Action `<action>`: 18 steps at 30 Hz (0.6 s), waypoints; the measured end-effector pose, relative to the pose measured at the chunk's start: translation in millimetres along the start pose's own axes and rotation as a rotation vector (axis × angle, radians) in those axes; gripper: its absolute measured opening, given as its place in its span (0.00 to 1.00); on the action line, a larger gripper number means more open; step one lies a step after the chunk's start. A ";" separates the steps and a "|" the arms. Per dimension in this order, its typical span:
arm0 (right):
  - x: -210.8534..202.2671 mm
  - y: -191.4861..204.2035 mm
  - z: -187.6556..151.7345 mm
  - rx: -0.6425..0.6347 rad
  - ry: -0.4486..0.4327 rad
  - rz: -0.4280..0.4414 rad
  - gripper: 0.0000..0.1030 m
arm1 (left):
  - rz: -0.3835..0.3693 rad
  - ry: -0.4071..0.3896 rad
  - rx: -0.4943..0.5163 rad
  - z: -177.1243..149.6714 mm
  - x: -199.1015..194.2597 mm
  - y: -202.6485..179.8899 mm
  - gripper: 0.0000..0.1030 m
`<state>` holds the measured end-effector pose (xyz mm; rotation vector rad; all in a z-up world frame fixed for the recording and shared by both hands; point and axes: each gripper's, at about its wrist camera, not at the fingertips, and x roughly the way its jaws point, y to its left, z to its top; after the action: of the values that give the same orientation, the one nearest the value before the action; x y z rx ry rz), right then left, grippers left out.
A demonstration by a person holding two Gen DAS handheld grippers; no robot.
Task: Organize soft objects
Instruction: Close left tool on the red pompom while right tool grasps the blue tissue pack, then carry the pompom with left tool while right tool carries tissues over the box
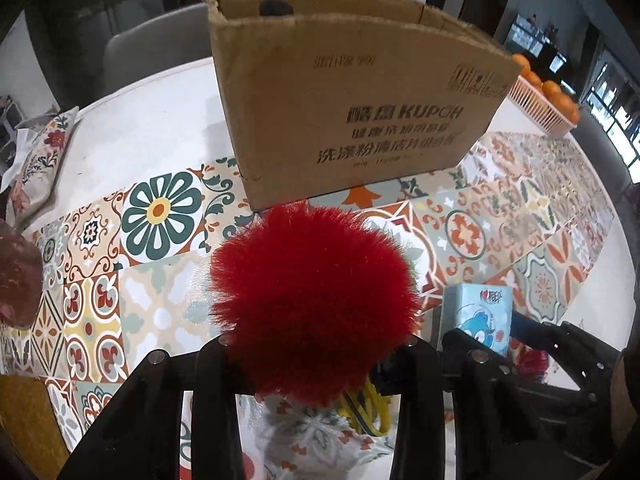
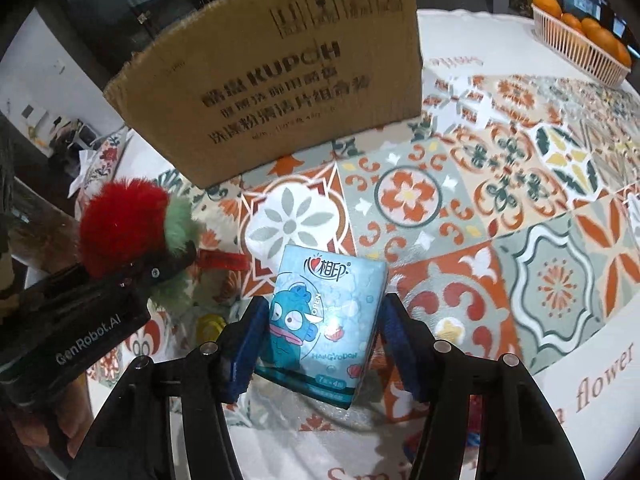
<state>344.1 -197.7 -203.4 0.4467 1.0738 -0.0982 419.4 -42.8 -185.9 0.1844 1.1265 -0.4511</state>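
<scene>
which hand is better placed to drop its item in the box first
Likely the left. Its hand-held gripper holds the red pompom right in front of the cardboard box. The right hand-held gripper holds the tissue pack a bit further back.

The left gripper (image 1: 316, 356) has black, slatted fingers (image 1: 212, 400), each arm tipped with a round silver screw head. The right gripper (image 2: 320, 340) is built alike in black, with blue pads (image 2: 248, 344) lining the inner faces of its fingers and the same silver screws. In the right wrist view, the left gripper's black housing carries white lettering, "GenRobot.AI".
</scene>
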 end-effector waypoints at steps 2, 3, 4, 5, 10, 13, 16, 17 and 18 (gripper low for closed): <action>-9.4 -3.5 2.1 0.004 -0.014 0.011 0.57 | -0.006 -0.017 -0.010 -1.5 -6.8 -2.1 0.37; -14.1 -4.4 2.8 0.002 -0.022 0.010 0.57 | -0.012 -0.025 -0.017 -2.1 -10.2 -2.3 0.37; -19.1 -2.8 2.4 0.001 -0.030 0.010 0.57 | -0.016 -0.029 -0.021 -2.7 -12.8 -2.8 0.37; -24.1 -3.8 3.5 0.003 -0.037 0.015 0.57 | -0.023 -0.033 -0.025 -3.4 -15.6 -3.8 0.37; -45.0 5.5 9.9 -0.003 -0.078 0.024 0.57 | -0.019 -0.068 -0.045 -4.2 -29.1 -8.6 0.37; -53.1 11.1 13.8 -0.016 -0.105 0.034 0.57 | -0.019 -0.098 -0.063 -4.3 -42.1 -10.3 0.37; -62.0 13.3 16.8 -0.032 -0.130 0.042 0.57 | -0.011 -0.131 -0.076 -4.1 -56.3 -12.9 0.37; -66.3 14.5 17.8 -0.040 -0.141 0.045 0.57 | -0.009 -0.140 -0.079 -3.6 -60.0 -13.5 0.37; -69.7 15.3 18.9 -0.045 -0.151 0.046 0.57 | -0.006 -0.152 -0.082 -3.6 -65.6 -14.5 0.37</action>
<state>330.6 -200.9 -131.0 0.4169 0.9150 -0.0660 387.0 -37.8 -127.2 0.0738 0.9942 -0.4161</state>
